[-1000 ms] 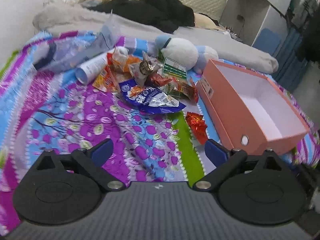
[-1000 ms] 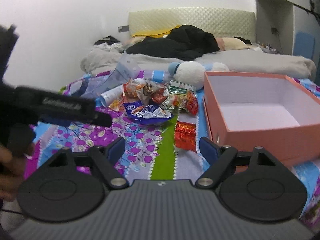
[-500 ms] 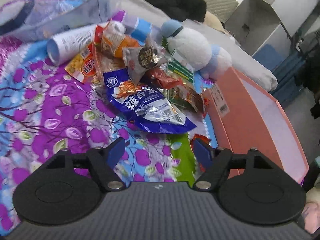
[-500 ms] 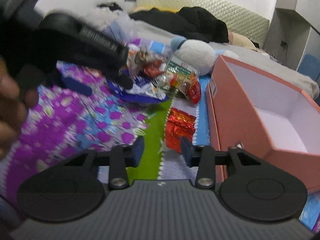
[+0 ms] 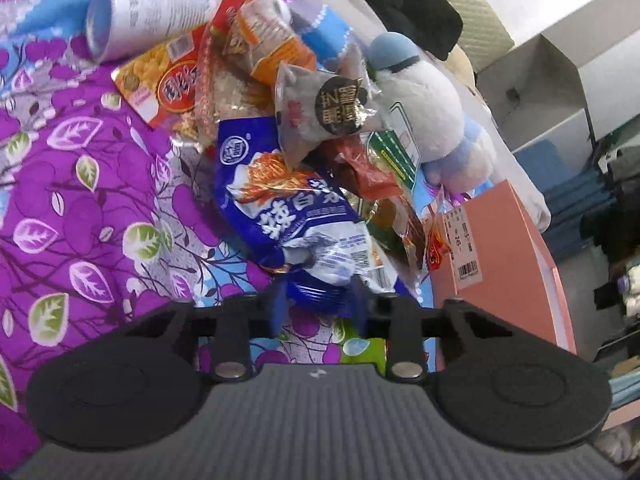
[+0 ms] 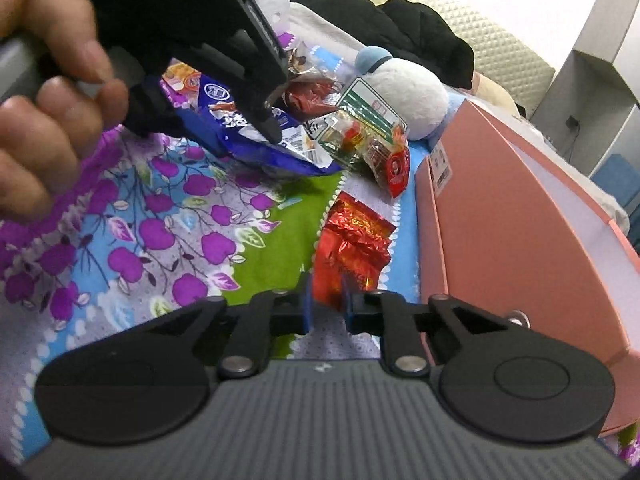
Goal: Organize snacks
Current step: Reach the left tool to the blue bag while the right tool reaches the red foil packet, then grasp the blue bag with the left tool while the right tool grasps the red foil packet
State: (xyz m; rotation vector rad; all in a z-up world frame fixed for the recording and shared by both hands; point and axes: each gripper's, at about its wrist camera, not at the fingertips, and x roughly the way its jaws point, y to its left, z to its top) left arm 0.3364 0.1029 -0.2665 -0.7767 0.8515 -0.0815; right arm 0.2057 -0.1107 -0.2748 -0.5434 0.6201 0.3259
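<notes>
Both have dropped: left gripper (image 5: 320,298) pinches crinkly blue packet (image 5: 288,208), right gripper (image 6: 326,300) red foil packet (image 6: 352,244).

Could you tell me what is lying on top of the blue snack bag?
A clear packet with a black round label rests on the blue snack bag's upper end, beside a red wrapper. Whatever lies beneath it is covered.

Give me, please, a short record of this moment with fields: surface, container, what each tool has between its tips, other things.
surface: bed cover with purple leaf print
container: open pink box, inside not visible
left tool: just been closing, tips around edge of blue snack bag
right tool: just been closing, shut on red foil packet
other things: pile of snack packets, white plush toy
</notes>
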